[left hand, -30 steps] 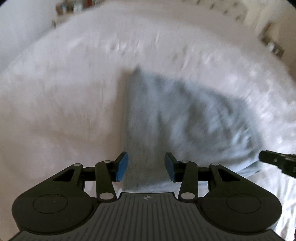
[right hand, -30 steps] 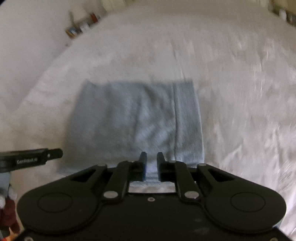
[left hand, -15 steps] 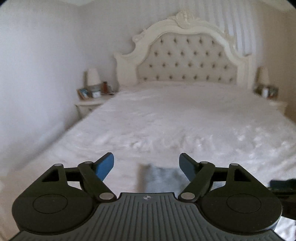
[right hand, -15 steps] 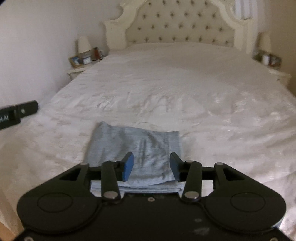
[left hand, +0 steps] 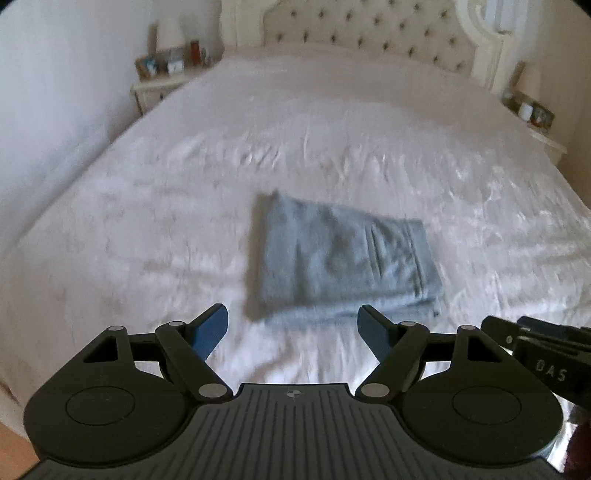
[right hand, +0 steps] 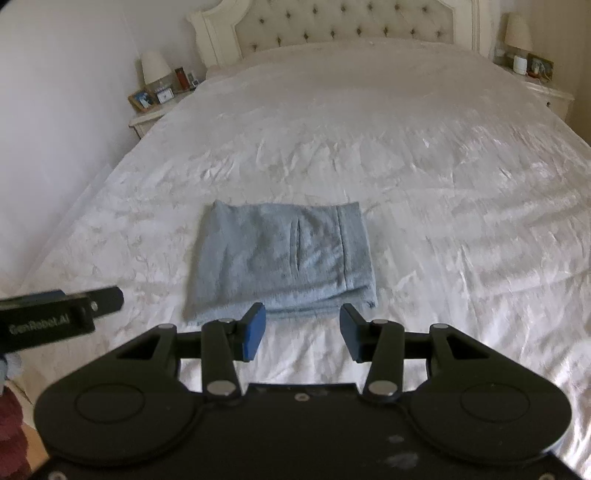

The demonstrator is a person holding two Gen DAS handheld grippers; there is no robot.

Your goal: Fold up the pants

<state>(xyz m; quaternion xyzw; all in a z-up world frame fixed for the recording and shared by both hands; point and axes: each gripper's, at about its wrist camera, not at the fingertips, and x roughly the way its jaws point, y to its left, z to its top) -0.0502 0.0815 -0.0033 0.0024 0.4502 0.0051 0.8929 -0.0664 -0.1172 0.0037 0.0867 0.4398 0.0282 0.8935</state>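
- The left hand-held gripper (left hand: 293, 328) hangs over the near part of the bed, its blue-padded jaws spread wide with nothing between them but bare sheet.
- The right hand-held gripper (right hand: 302, 330) sits just beside it, pointing the same way down at the bed; its jaws stand apart and grip nothing.
- In the left wrist view the black body of the right hand-held gripper shows at the right edge; in the right wrist view the left one shows at the left edge.
- Just ahead of both sets of fingertips lie the pants (right hand: 282, 256), light blue-grey and folded into a compact rectangle, flat on the bed (right hand: 443, 177). No pad touches them.
- From the left hand-held gripper the pants (left hand: 343, 258) lie ahead and slightly to the right; from the right one, ahead and slightly to the left.
- The folded layers show along the near edge of the pants, with a seam running front to back near the right side.
- Beyond the pants the white, wrinkled bedcover stretches away.
- Far ahead stands a tufted cream headboard (right hand: 347, 22).
- On each side of it is a nightstand (right hand: 155, 114) with a lamp (right hand: 155, 68) and small framed items.
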